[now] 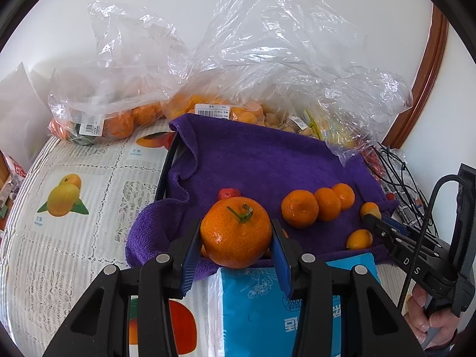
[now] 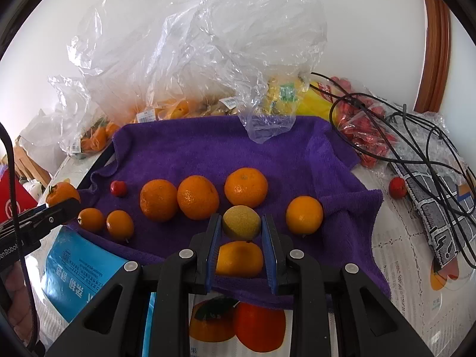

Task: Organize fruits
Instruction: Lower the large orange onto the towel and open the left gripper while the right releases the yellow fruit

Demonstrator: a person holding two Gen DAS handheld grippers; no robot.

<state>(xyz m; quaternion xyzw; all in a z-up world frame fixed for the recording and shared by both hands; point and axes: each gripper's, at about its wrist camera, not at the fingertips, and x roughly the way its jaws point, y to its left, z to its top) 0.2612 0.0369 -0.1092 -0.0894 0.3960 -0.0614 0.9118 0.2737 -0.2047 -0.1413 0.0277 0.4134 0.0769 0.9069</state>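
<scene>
Plastic bags: clear and crumpled, heaped at the back of my view, with orange fruit and price labels showing through.
Purple towel: spread in front of the bags, and all the loose fruit lies on it.
Blue tissue pack: at the towel's near edge, just under my left claw.
My left claw: its blue pads pinch a stemmed mandarin from both sides, held over the towel's near edge.
My right claw: pressed onto a small yellowish-green fruit, held above an orange fruit that lies on the towel between my fingers.
Row of mandarins: three side by side mid-towel, the two on the left touching, the third a little apart.
Lone orange fruit: right of my right claw.
Two kumquats: close together near the towel's left edge.
Small red fruit: behind the kumquats.
</scene>
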